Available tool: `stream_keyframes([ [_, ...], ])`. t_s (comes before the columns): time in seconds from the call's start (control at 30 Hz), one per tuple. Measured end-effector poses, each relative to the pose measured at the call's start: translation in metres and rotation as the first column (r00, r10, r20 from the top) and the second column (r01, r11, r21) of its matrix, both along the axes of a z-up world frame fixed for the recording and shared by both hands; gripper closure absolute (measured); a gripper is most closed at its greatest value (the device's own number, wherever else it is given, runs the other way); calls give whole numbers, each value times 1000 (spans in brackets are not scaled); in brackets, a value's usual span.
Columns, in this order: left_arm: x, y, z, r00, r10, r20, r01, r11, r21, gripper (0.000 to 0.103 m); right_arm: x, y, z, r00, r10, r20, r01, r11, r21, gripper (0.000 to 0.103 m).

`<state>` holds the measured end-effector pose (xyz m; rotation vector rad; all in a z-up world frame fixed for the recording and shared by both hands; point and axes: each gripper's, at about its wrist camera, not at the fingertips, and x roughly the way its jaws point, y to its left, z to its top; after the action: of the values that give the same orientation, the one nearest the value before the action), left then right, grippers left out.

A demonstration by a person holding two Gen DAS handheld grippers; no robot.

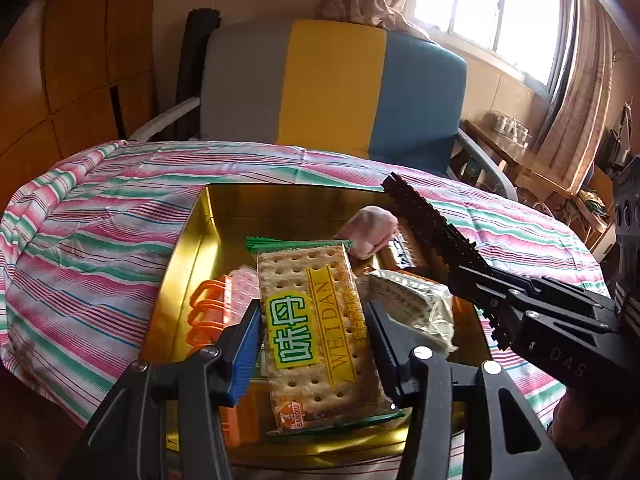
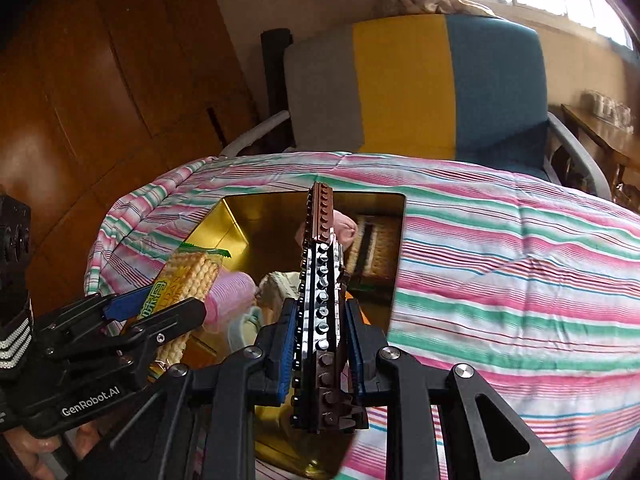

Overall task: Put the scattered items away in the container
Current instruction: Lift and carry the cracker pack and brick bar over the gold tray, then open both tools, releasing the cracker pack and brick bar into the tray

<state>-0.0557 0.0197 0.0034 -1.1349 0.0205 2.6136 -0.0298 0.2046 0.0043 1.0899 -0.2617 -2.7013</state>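
Left claw [image 1: 314, 334] is clamping the cracker packet [image 1: 316, 336]; right claw [image 2: 322, 350] is gripping the brick strip [image 2: 322, 300]. Lowering both fully inside the gold tin [image 1: 188, 248] before releasing is advisable.

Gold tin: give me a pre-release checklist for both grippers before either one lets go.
1. Left gripper shut on cracker packet: ok.
2. Packet over the gold tin: ok.
3. Right gripper shut on brick strip: ok.
4. Strip wholly inside the tin's rim: cannot tell.
5. Free floor space below, among the pink roller and the orange clips: not ok, crowded.
6. Grippers apart from each other: ok.
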Motion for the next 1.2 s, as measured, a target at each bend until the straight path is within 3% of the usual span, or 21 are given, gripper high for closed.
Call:
stream_keyframes([
  [0.3, -36, -15, -25, 997, 63, 43, -62, 998, -30, 52, -50, -45, -15, 996, 58, 74, -61, 997, 41, 80],
  [0.63, -38, -12, -35, 993, 76, 89, -73, 996, -46, 51, -55, -51, -27, 993, 64, 104, -73, 994, 82, 79],
  [0.87, -22, -10, -22, 995, 95, 19, -92, 991, -94, 49, -40, -50, -14, 998, 44, 47, -48, 993, 104, 63],
  [1.03, -3, -9, -9, 992, 125, -33, -128, 985, -117, 45, -25, -52, -5, 1000, 10, 11, -11, 989, 149, 62],
  [1.2, 24, -2, -5, 988, 138, -68, -149, 971, -186, 42, -3, -49, 1, 999, -48, -8, 48, 983, 175, 54],
])
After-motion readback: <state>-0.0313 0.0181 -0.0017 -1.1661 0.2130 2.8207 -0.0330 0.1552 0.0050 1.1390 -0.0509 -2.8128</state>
